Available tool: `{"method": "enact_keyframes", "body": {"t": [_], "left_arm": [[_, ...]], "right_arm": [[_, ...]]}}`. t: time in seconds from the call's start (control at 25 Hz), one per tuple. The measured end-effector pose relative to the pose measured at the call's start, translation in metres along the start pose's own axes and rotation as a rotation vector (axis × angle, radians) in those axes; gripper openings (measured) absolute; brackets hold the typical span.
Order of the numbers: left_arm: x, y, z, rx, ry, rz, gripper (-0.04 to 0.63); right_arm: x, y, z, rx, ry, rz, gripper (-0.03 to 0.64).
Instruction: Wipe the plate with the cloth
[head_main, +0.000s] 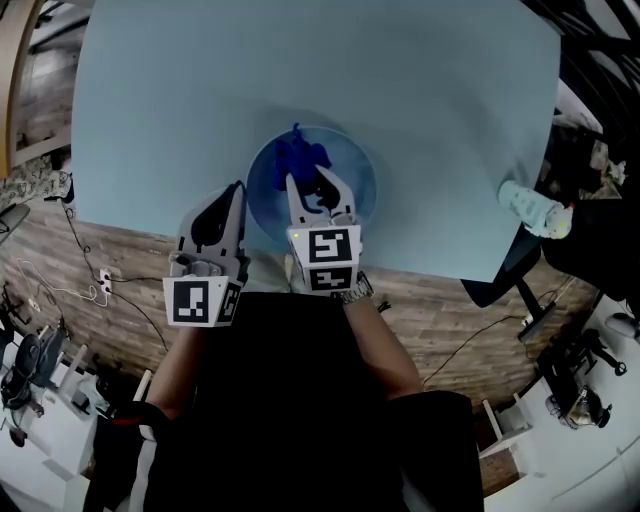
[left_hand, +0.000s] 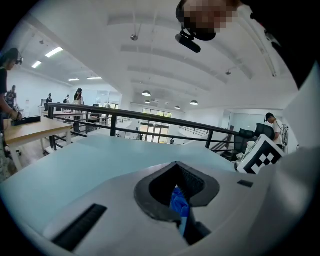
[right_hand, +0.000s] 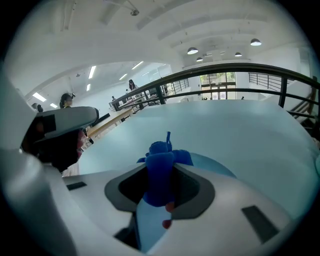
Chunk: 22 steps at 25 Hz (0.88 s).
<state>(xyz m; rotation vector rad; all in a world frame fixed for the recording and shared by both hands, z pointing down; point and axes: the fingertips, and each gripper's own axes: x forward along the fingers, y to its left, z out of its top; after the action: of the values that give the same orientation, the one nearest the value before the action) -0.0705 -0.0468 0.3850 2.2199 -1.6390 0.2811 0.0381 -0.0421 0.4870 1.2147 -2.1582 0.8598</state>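
Note:
A round blue plate lies on the light blue table, close to its near edge. A dark blue cloth is bunched on the plate's far left part. My right gripper reaches over the plate from the near side and is shut on the cloth; the plate shows beyond its jaws. My left gripper sits at the plate's left rim with its jaws closed, and a strip of blue plate shows between them. Two small red spots show low between the right jaws.
A white and pale green object lies at the table's right edge. The near table edge runs just under both grippers, with wooden floor, cables and chairs below. A black railing and people stand beyond the far side.

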Motion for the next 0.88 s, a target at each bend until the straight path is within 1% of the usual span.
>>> {"method": "enact_keyframes", "body": {"t": [0.24, 0.48, 0.88], "left_arm": [[0.003, 0.006, -0.001, -0.004, 0.011, 0.004, 0.001], [0.007, 0.007, 0.000, -0.011, 0.009, 0.011, 0.002], [0.006, 0.007, 0.000, -0.015, 0.013, 0.021, 0.002]], "right_arm": [[0.016, 0.007, -0.008, -0.005, 0.054, 0.021, 0.118], [0.030, 0.005, -0.014, -0.010, 0.101, 0.020, 0.118], [0.039, 0.000, -0.014, 0.008, 0.127, 0.018, 0.118]]}}
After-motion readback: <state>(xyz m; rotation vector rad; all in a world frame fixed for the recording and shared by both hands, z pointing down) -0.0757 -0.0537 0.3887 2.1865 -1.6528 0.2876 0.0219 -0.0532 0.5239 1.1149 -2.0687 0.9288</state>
